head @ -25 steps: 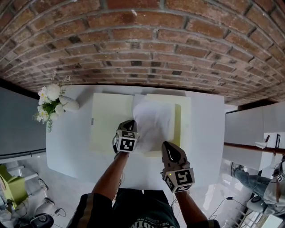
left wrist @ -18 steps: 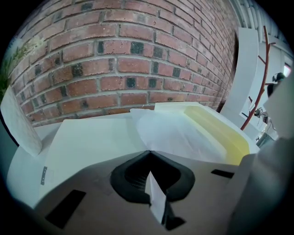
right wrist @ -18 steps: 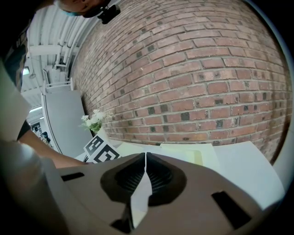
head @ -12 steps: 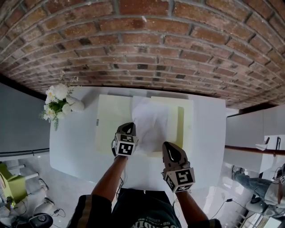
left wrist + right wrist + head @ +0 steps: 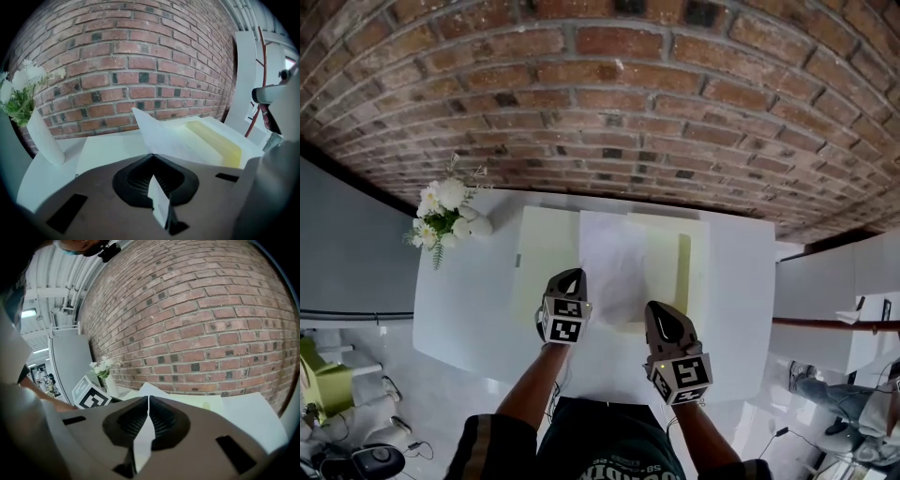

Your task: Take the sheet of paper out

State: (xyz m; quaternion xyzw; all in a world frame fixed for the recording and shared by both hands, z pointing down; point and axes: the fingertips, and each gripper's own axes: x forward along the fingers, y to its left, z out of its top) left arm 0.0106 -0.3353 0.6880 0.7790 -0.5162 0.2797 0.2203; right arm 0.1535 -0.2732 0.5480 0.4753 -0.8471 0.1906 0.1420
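Note:
A white sheet of paper [image 5: 614, 262] rises off an open pale yellow folder [image 5: 542, 267] on the white table [image 5: 459, 314]. My left gripper [image 5: 571, 277] is shut on the sheet's near left edge. In the left gripper view the sheet [image 5: 161, 133] runs up and away from the closed jaws of the left gripper [image 5: 152, 157], with a strip of paper showing behind them. My right gripper [image 5: 661, 311] is at the sheet's near right corner. In the right gripper view its jaws are closed, a white strip lies in the right gripper [image 5: 148, 399], and the sheet's corner [image 5: 151, 390] shows just beyond.
A white vase of white flowers [image 5: 445, 214] stands at the table's far left corner, left of the folder. A brick wall [image 5: 609, 112] runs behind the table. The folder's yellow right half [image 5: 218, 140] lies under and right of the sheet. A white cabinet [image 5: 834, 272] stands to the right.
Both grippers have risen a little, the left more, lifting the sheet with them. The sheet, bowed and rumpled before, now hangs flatter. The view has tipped up toward the wall.

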